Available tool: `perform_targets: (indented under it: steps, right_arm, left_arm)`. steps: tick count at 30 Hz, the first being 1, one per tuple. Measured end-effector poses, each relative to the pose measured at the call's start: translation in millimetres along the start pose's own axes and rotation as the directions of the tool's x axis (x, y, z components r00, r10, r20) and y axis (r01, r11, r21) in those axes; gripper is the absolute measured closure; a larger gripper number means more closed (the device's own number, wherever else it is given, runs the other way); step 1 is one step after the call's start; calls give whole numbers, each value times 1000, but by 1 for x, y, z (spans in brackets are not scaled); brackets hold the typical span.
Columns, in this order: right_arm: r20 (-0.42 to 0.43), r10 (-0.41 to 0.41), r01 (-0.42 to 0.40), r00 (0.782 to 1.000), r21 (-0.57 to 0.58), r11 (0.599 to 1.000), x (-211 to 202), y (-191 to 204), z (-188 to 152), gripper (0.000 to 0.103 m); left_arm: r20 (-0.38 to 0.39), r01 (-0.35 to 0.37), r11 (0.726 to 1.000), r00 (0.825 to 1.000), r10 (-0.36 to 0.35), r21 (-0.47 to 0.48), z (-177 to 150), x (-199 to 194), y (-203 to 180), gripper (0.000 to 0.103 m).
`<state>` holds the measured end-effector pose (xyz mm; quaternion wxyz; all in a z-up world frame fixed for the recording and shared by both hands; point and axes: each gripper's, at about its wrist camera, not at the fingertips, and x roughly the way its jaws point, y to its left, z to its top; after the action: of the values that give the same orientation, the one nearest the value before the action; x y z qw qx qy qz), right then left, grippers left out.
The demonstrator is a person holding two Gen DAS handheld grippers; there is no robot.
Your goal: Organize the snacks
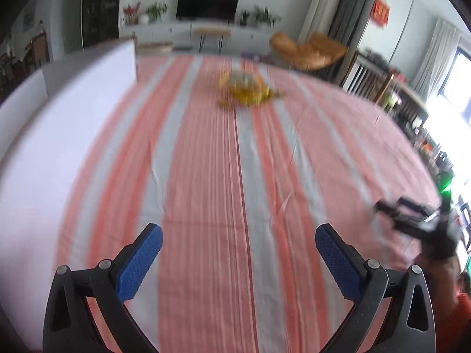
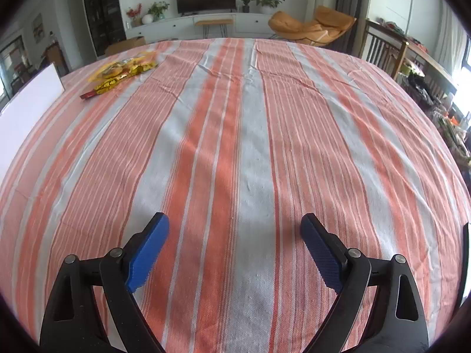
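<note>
A pile of yellow and gold snack packets (image 1: 245,89) lies far ahead on the striped tablecloth in the blurred left wrist view. It also shows in the right wrist view (image 2: 122,72), at the far left of the table. My left gripper (image 1: 238,236) is open and empty, low over the cloth, far short of the snacks. My right gripper (image 2: 235,226) is open and empty over the middle of the cloth. The right gripper also shows in the left wrist view (image 1: 391,209), at the right edge, blurred.
A white box (image 1: 73,94) stands along the table's left side; it also shows in the right wrist view (image 2: 29,100). The orange and grey striped cloth (image 2: 250,117) covers the table. Chairs (image 2: 382,50) stand beyond the right edge.
</note>
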<state>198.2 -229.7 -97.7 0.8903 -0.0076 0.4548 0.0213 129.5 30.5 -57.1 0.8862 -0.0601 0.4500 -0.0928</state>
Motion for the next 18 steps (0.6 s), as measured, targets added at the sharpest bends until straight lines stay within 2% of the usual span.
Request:
perform_targets:
  steps: [3, 8, 11, 13, 18]
  right_arm:
    - [0, -2, 2, 1000, -1, 1000, 1, 2, 1, 10]
    - [0, -1, 1, 1000, -1, 1000, -4, -2, -5, 10]
    - [1, -1, 1, 1000, -2, 1000, -4, -2, -5, 10]
    - [0, -1, 1, 1000, -2, 1000, -4, -2, -6, 10]
    - [0, -1, 1, 1000, -2, 1000, -4, -2, -6, 10]
  left_arm:
    - [-18, -39, 999, 999, 39, 7, -2, 26, -2, 1]
    - [6, -83, 997, 997, 83, -2, -1, 40, 8, 1]
    - [-3, -86, 996, 996, 86, -22, -7, 47, 20, 1]
    - [29, -80, 996, 996, 81, -27, -8, 43, 22, 1]
    - [47, -65, 997, 997, 68, -48, -9, 41, 28, 1]
